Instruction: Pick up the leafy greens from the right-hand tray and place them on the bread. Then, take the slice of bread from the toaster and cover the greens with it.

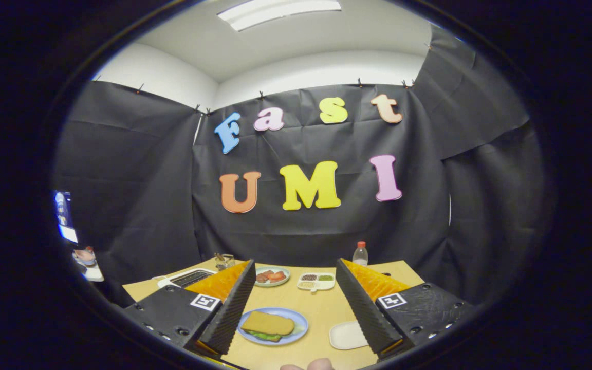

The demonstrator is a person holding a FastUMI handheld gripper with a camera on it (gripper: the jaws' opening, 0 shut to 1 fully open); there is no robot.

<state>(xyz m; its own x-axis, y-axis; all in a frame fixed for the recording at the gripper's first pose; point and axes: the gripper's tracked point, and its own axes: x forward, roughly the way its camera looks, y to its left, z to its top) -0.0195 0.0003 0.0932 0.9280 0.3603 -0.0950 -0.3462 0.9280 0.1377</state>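
Note:
My gripper (pixel 296 275) is open, fingers wide apart and nothing held between them. On the wooden table between the fingers sits a blue plate (pixel 296 331) with a sandwich: a slice of bread (pixel 269 324) lies on top, and leafy greens (pixel 261 336) peek out under its near edge. A white tray (pixel 346 335) lies to the right of the plate, beside the right finger, with nothing on it. The toaster (pixel 189 278) stands beyond the left finger at the table's far left.
Farther back are a plate of red food (pixel 272 276), a white divided dish with seasonings (pixel 316 281), a clear bottle with a red cap (pixel 360 254) and a small glass object (pixel 223 260). Fingertips of a hand (pixel 309 365) show at the near edge. Black cloth walls surround the table.

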